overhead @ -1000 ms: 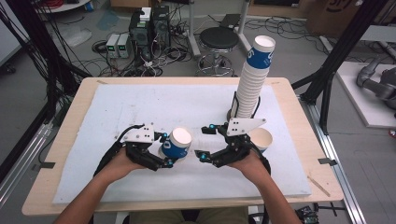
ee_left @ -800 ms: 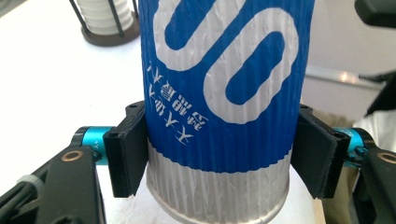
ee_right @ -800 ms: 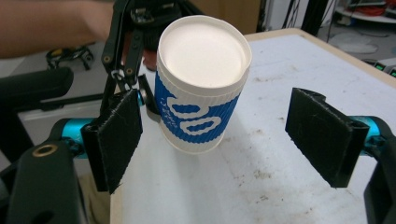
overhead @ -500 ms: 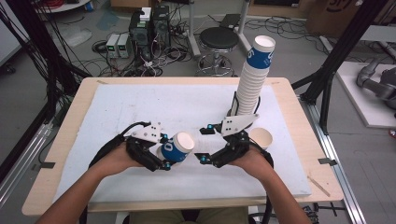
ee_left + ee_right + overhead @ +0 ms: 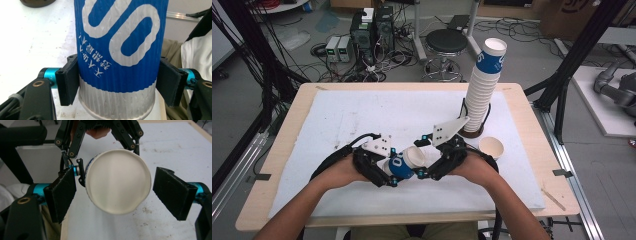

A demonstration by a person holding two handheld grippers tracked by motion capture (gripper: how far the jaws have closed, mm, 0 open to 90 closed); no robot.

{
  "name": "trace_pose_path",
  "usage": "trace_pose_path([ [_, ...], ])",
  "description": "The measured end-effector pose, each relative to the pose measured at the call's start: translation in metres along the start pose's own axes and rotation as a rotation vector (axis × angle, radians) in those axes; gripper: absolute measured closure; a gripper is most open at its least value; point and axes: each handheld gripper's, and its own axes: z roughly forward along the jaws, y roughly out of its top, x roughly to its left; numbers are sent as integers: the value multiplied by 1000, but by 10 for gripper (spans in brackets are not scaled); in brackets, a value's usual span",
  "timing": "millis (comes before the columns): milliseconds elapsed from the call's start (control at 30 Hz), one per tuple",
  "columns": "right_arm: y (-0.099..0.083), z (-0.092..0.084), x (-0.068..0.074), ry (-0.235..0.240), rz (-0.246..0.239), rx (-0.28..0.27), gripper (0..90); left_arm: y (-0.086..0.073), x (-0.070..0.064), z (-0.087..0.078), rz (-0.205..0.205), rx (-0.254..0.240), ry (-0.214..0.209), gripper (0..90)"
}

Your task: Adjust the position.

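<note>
A blue and white paper cup (image 5: 402, 164) lies tilted on its side over the white mat, its open mouth turned toward my right gripper. My left gripper (image 5: 393, 171) is shut on it; in the left gripper view both pads (image 5: 68, 82) press the ribbed cup (image 5: 117, 50) near its base. My right gripper (image 5: 422, 156) is open just in front of the cup's rim. In the right gripper view the cup's white mouth (image 5: 117, 185) sits between the spread pads (image 5: 62, 192) without touching them, and the left gripper (image 5: 100, 130) shows behind it.
A tall stack of the same cups (image 5: 482, 90) stands on a dark base at the back right of the mat (image 5: 362, 115). A single white cup (image 5: 491, 147) stands upright beside it, just right of my right hand. Table edge lies close in front.
The cup has tipped from near upright to lying over, mouth toward the right gripper. My right gripper has lifted a little and come in closer to the rim.
</note>
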Motion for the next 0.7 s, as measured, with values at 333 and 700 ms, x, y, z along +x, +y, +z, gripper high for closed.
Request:
trace_pose_path([
  [333,11,22,1,57,-59,134,191,1,-2,7,2,17,-21,279],
  [700,10,27,-3,103,-49,194,305,0,-3,11,18,32,-44,281],
])
